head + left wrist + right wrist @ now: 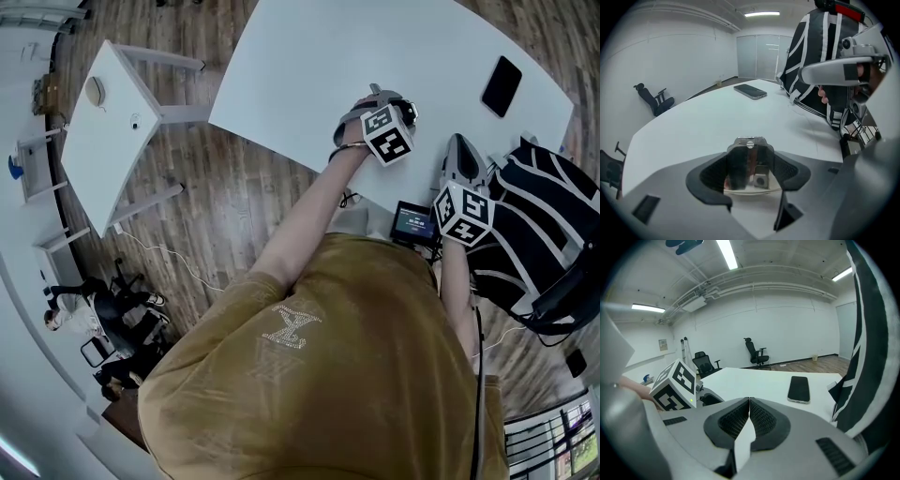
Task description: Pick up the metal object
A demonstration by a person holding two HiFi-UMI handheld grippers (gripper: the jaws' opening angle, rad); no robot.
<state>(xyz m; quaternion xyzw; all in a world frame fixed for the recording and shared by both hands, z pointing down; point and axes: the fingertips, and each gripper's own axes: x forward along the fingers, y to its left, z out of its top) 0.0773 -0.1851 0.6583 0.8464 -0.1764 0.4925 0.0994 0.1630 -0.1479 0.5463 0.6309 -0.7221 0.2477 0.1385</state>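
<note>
A shiny metal object [750, 146] stands upright on the white table [693, 126], between the black pads of my left gripper [751, 163]. Both pads rest against its sides, and its mirror face reflects the gripper. From the head view the left gripper [377, 97] reaches over the table's near edge, and the object itself is hidden under it. My right gripper [749, 404] is shut with its pads together and nothing between them. It hovers to the right of the left one [458, 150], near the table edge.
A black phone [502, 85] lies flat further along the table. A black-and-white striped bag [534, 225] sits at the table's right end. A small screen device [413, 224] is by the near edge. A second white table [103, 131] and office chairs [757, 352] stand off to the side.
</note>
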